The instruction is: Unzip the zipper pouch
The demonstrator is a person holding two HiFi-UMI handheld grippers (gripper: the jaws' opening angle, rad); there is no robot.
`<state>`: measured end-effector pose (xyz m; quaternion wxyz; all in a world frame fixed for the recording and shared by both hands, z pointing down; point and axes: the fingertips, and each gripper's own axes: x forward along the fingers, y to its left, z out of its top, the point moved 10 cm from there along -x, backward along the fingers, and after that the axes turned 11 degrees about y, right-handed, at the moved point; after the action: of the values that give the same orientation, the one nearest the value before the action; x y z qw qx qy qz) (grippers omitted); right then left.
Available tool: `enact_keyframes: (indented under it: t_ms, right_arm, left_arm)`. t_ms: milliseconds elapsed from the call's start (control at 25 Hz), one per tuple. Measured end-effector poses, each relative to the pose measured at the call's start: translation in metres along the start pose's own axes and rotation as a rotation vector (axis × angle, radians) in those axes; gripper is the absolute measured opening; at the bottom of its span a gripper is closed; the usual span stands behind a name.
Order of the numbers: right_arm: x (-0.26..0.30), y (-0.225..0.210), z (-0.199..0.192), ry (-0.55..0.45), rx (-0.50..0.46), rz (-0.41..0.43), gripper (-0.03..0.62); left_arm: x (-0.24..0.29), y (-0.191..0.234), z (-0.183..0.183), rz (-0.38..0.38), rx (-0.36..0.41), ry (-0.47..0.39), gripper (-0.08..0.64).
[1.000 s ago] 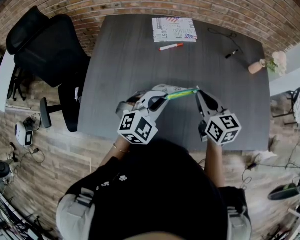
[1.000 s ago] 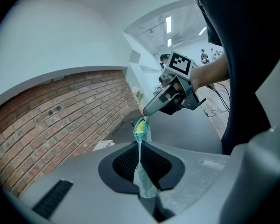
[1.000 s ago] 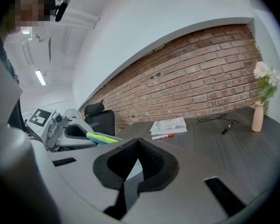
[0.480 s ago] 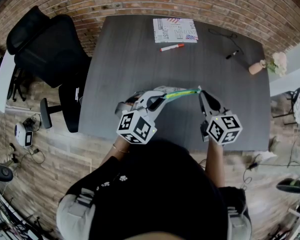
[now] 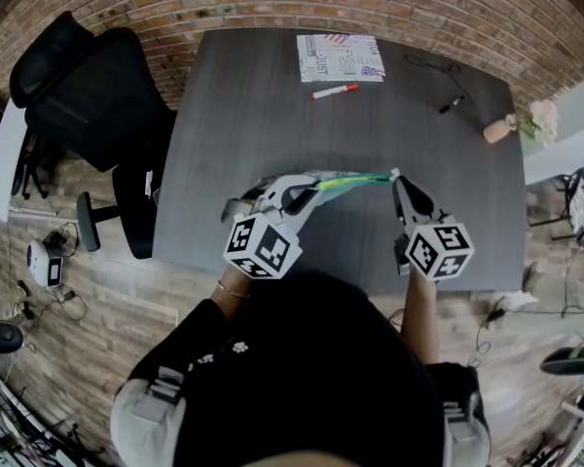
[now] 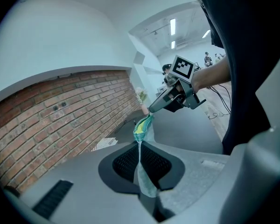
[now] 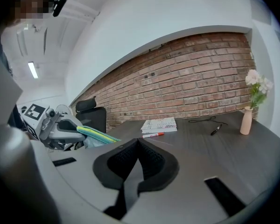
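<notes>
Two grippers, both clamped, with one zipper pouch (image 5: 346, 183) strung between them over the near half of the table (image 5: 273, 115).

Left gripper (image 6: 139, 146): my jaws are closed on the pouch's pale mesh end. The fabric is pinched flat between the pads, and a bit pokes out behind them.

Right gripper (image 7: 138, 146): jaws fully together at the pouch's other end, where the green-and-yellow striped edge runs in. The zipper pull is too small to make out, so I can't say whether the pads have the pull or just the edge. In the left gripper view, the right gripper's tips meet the pouch's top corner.

The pouch is pulled into a narrow strip, roughly parallel to the table's near edge. It looks lifted clear of the table top.

Other items, placed against the table:
- booklet (image 5: 339, 56) at the far edge, around the middle
- red marker (image 5: 333, 91) just nearer than the booklet
- black cable (image 5: 430, 66) and black pen (image 5: 452, 104) toward the far right corner
- small vase (image 5: 499, 130) with pale flowers at the right edge
- black office chair (image 5: 88, 90) off the left side, on the floor
- brick wall (image 7: 191, 78) behind the far edge
</notes>
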<state>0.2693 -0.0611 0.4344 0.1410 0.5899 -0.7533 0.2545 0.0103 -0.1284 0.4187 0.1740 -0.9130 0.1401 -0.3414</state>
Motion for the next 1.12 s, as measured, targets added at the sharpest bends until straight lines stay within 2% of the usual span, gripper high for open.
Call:
enact_keyframes:
  t_ms: [600,1000,1120]
  right_arm:
    - [-0.003,-0.007,-0.001,0.002,0.0,0.002,0.002]
    - [-0.003,-0.007,-0.007,-0.062,0.029,-0.002,0.022]
    - [-0.006,-0.011,-0.007,-0.122,0.09,0.007,0.028]
  left_arm:
    - [-0.001,0.0,0.003,-0.007,-0.021,-0.01,0.007]
    - [-0.002,0.005,0.001,0.005,-0.062,-0.02,0.007]
    - [-0.002,0.01,-0.004,0.024,-0.08,-0.006,0.006]
